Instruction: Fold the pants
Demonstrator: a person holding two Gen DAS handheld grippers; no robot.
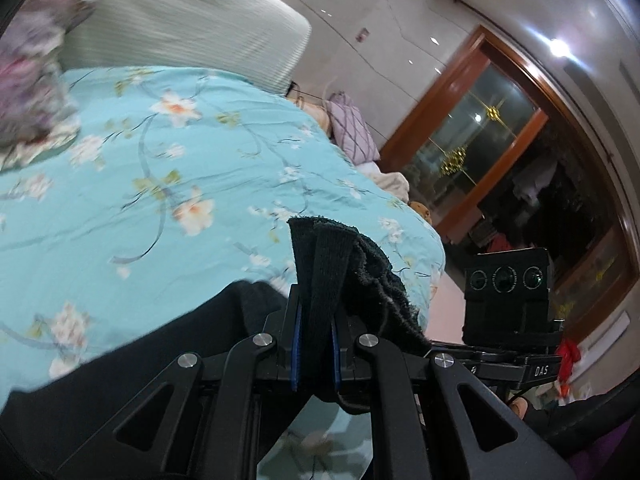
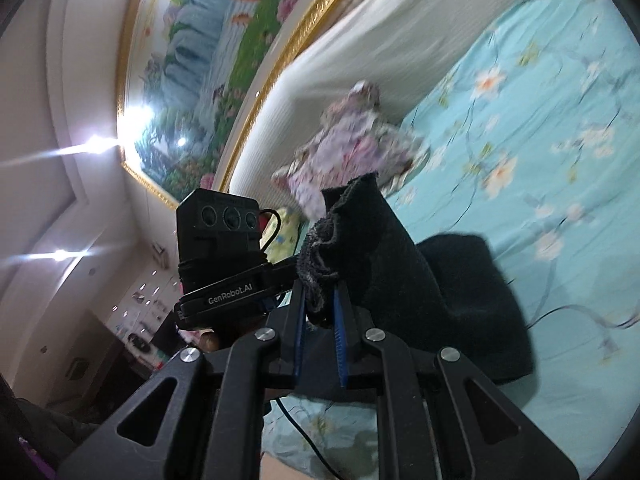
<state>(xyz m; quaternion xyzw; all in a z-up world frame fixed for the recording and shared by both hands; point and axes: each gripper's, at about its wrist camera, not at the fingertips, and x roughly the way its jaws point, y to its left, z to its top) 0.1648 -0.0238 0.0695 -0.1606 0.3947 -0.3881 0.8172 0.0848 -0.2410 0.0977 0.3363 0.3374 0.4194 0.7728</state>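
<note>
Both wrist views close, tilted – sharing the floral bedspread (image 1: pixel 160 184) (image 2: pixel 540 140)

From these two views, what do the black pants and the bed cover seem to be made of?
The black pants look like a soft, matte knit or fleece: the edge held in the tongs is fuzzy and frayed. The bed cover looks like thin woven cotton, turquoise with printed flowers and fine creases. Blur leaves both uncertain.

Black pants (image 2: pixel 460 296): thick fuzzy fabric, frayed edge bunched and lifted upright, rest draped in heap on bed near its front edge.
</note>
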